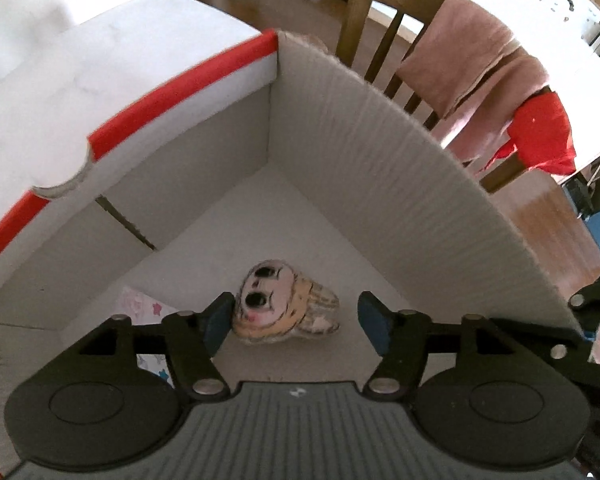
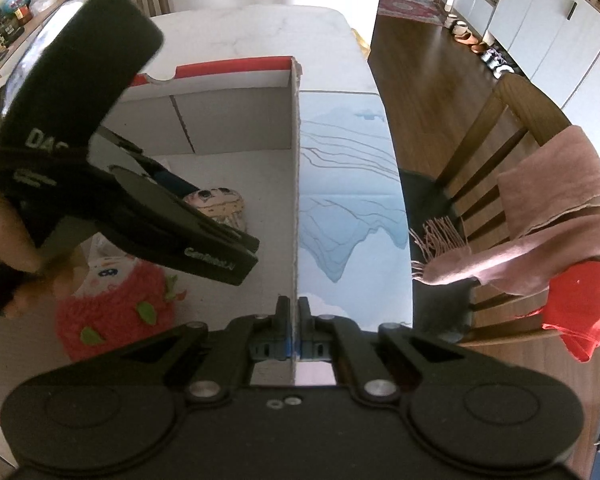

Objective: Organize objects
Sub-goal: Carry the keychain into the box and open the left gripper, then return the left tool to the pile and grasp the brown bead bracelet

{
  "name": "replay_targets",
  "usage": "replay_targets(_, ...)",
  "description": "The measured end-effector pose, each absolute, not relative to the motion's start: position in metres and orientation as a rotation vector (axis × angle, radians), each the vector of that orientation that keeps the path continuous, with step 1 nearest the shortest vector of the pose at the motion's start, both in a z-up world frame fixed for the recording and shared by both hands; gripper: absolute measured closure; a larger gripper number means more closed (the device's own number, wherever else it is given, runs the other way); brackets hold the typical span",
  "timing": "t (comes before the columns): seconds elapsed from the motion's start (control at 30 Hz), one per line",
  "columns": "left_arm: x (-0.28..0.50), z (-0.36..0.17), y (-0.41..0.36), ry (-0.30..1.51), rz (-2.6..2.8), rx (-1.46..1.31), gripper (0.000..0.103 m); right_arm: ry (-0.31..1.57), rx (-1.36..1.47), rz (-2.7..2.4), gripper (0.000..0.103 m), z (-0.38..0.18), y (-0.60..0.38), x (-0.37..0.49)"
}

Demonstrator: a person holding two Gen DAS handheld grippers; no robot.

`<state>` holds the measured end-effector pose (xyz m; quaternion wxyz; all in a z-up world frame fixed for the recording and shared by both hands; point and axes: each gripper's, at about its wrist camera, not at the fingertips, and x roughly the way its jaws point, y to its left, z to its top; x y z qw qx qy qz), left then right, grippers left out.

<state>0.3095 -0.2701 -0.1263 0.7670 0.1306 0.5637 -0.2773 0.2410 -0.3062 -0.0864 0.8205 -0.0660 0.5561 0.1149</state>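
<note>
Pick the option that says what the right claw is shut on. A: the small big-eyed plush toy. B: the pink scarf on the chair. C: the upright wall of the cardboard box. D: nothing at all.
C: in the right wrist view the right claw pinches the thin top edge of the cardboard box wall, while the plush toy lies inside the box.

Table: you see a white marbled tabletop [image 2: 260, 28].
On it: open cardboard box [image 2: 236, 108], near its right edge.
</note>
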Motion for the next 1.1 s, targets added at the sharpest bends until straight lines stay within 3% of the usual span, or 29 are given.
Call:
replay_targets(0.63,0.259,-0.038,-0.178,1.038,-0.510,0.105,0.036,1.190,-0.101,0.219,0.102,-0.090,-0.314,0.250)
replay_targets(1.1,0.215,-0.034,-0.065,1.006,-0.261,-0.077,0.036,1.189,-0.093,0.199,0.101,-0.086,-0.312,0.255)
